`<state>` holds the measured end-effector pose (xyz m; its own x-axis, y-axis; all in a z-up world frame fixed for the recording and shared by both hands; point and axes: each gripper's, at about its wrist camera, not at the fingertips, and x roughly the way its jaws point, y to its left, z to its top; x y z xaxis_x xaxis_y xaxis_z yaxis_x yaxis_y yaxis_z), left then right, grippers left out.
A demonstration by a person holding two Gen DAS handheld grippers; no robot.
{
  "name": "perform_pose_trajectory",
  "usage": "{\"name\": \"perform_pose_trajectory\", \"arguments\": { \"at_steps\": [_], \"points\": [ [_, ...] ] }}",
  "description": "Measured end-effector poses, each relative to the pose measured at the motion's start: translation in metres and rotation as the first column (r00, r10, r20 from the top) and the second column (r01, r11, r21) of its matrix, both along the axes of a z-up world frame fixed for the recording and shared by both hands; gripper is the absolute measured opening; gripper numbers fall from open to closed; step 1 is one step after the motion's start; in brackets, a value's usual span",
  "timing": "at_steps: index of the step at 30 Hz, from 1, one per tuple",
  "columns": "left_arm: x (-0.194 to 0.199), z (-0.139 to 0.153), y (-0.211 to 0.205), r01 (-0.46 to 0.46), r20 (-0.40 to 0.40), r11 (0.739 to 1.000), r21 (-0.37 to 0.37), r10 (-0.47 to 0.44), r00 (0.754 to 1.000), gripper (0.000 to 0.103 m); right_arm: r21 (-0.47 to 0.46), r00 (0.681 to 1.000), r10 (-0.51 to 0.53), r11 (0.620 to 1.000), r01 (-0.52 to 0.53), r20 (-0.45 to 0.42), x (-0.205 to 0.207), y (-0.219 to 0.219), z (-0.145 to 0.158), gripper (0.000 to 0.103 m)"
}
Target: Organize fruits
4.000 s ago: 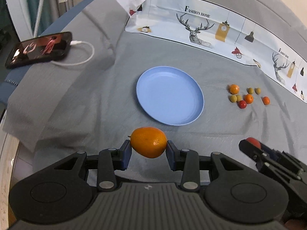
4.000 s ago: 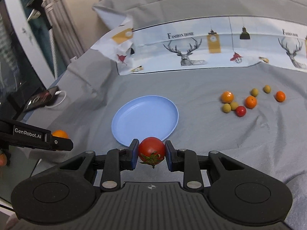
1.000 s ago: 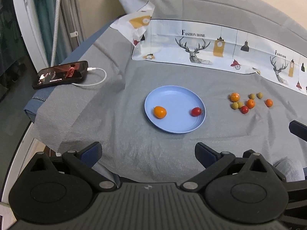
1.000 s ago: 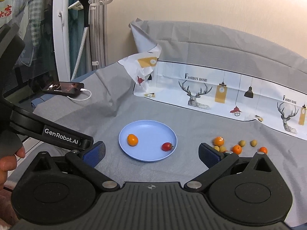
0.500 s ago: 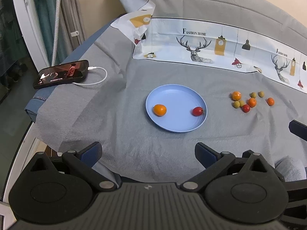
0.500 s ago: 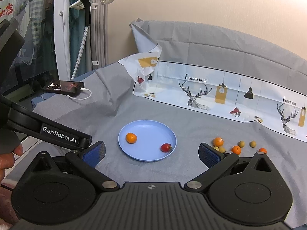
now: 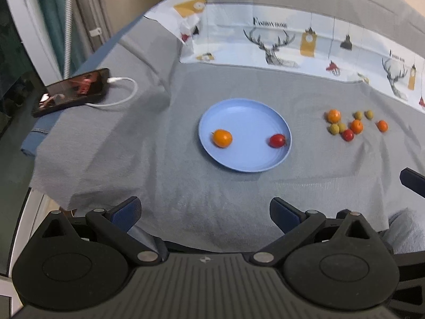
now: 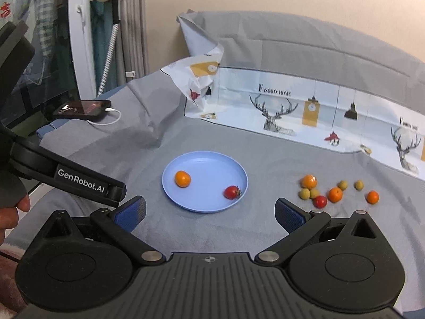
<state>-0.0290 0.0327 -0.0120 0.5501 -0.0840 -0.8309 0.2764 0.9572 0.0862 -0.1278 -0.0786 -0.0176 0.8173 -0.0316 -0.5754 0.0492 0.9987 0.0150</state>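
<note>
Both tools are released and hold nothing: the left tool (image 7: 204, 210) and the right tool (image 8: 209, 211) hang short of the blue plate (image 8: 204, 164). On the plate lie an orange kumquat (image 8: 182, 178) at its left and a red cherry tomato (image 8: 232, 192) at its right, apart. Right of the plate, a cluster of small fruits (image 8: 334, 190) lies on the grey cloth (image 8: 265, 159). A phone (image 7: 71, 91) lies far left of the plate.

We read "GenRobot.AI" on the left gripper's black arm (image 8: 82, 182), and "FASHION HOME" on the deer cloth (image 8: 275, 90) behind it.
</note>
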Motion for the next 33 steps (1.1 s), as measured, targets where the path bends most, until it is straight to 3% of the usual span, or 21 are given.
{"name": "perform_pose_trajectory", "arguments": {
  "at_steps": [7,11,17,21,24,33],
  "points": [
    [0.037,-0.015,-0.053,0.081,-0.099,0.997,0.007,-0.080,0.992,0.103,0.053,0.990,-0.138,0.989,0.139,-0.013,0.008,-0.049,-0.023,0.102],
    [0.068,-0.029,-0.105,0.170,-0.173,0.985,-0.038,-0.174,0.969,0.103,0.023,0.965,-0.262,0.965,0.263,-0.007,0.015,-0.097,-0.039,0.102],
    [0.115,-0.068,-0.199,0.291,-0.230,0.954,-0.066,-0.298,0.926,0.103,-0.006,0.865,-0.501,0.865,0.501,-0.005,0.035,-0.202,-0.074,0.102],
    [0.143,-0.110,-0.259,0.349,-0.275,0.936,-0.037,-0.345,0.897,0.103,0.005,0.792,-0.609,0.792,0.610,-0.039,0.060,-0.277,-0.111,0.102],
    [0.159,-0.137,-0.292,0.386,-0.277,0.922,0.010,-0.368,0.887,0.103,0.013,0.757,-0.649,0.758,0.652,-0.075,0.084,-0.325,-0.143,0.102],
    [0.201,-0.195,-0.342,0.416,-0.318,0.905,0.083,-0.372,0.872,0.102,0.022,0.751,-0.645,0.756,0.654,-0.142,0.153,-0.395,-0.204,0.102]
  ]
}}
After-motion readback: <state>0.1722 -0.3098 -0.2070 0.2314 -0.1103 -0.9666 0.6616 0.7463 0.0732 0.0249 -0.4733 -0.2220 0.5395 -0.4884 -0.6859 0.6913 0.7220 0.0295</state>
